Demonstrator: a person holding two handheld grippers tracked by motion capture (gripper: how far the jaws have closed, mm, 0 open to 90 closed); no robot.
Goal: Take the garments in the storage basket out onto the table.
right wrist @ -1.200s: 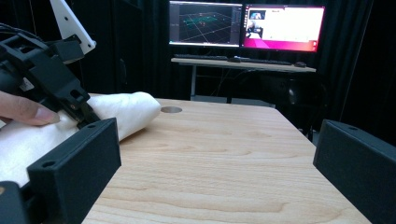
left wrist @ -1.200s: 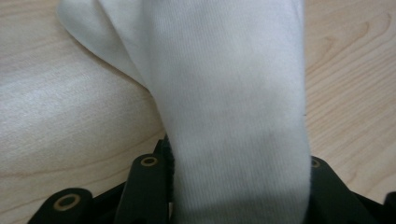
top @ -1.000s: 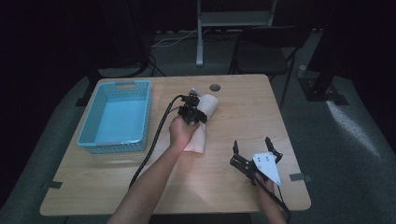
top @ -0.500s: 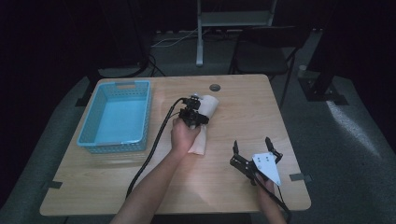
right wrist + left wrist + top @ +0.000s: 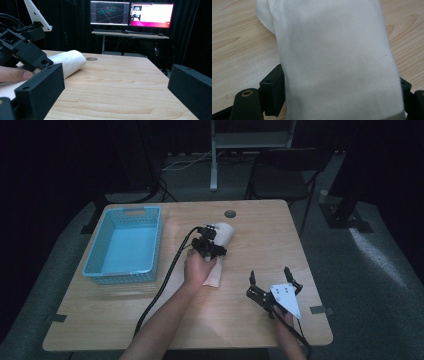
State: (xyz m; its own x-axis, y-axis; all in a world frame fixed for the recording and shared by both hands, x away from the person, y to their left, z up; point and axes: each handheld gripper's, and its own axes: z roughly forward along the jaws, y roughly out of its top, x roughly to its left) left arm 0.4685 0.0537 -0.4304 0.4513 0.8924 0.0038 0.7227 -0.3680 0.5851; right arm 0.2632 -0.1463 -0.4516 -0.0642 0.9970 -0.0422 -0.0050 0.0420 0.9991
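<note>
- Because the white sock point(image 5: 332, 60) lies rolled near the middle of the table point(image 5: 260, 250), with its flat end toward me, any pull from here acts on loose cloth and not on a firm body.
- My left gripper point(image 5: 209, 246) sits on the sock; in the left gripper view the fabric runs between my two fingers point(image 5: 272, 92), which stand on either side of it. They appear closed on the cloth, though the contact itself is hidden under the fabric.
- Risk one: the hold may take a single layer only. A lift would then let the roll unwind and trail on the table.
- Risk two: the smooth knit could slide out of my fingers if I move fast.
- My right gripper point(image 5: 274, 289) rests near the table's right front edge, well apart from the sock, its fingers point(image 5: 40, 90) spread wide and empty. It gives no support, so a slipping sock would not be caught.
- Risk three: the blue basket point(image 5: 125, 245) stands to the left of the sock; a dangling end could snag on its rim point(image 5: 159, 245) during a transfer, in my judgement.
</note>
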